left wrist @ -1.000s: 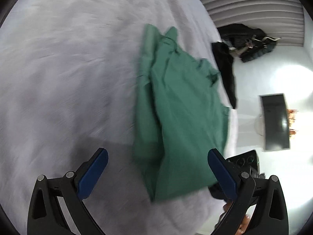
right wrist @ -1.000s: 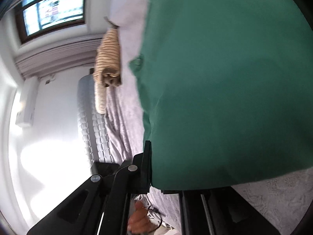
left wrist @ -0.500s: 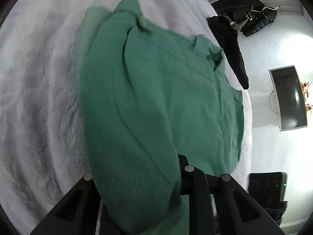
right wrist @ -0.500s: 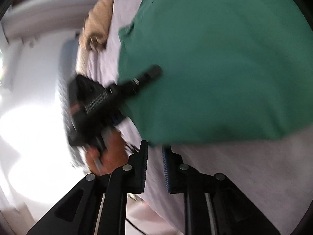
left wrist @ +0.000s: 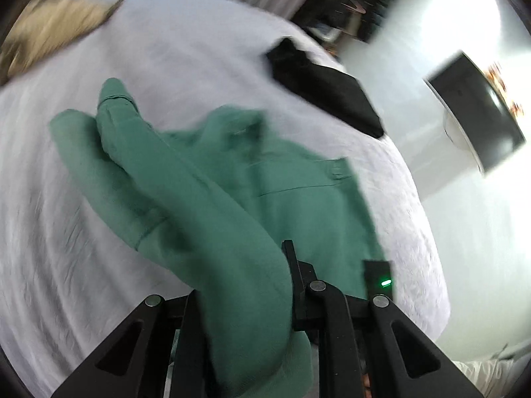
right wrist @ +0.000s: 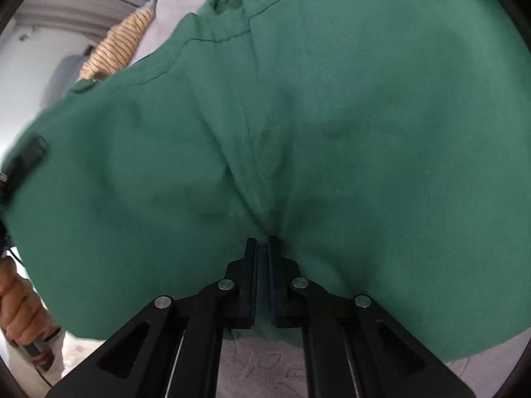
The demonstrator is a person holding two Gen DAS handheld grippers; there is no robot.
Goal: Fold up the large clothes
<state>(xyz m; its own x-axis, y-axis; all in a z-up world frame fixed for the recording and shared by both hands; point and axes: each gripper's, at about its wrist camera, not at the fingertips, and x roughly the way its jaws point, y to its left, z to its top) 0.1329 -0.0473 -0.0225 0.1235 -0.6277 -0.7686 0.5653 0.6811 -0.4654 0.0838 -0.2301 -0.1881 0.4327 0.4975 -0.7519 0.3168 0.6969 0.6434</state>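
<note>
Right gripper (right wrist: 263, 243) is clamped tight on a pinch of the green shirt (right wrist: 298, 116), cloth bunched between the narrow jaws and fanning out to fill almost the whole right wrist view. Over on the other side, the left gripper (left wrist: 265, 285) has a thick roll of that same shirt (left wrist: 205, 199) draped through it, one black finger (left wrist: 292, 265) showing beside the fabric, the other buried, so it's gripping the cloth. Beyond it, the shirt spreads across the pale bedspread (left wrist: 182, 49), sleeves reaching up and left. A black garment (left wrist: 318, 86) lies further up the bed, well apart. A striped tan garment (right wrist: 119, 43) sits past the shirt's collar end. A dark wall screen (left wrist: 474, 112) hangs off to the right.
</note>
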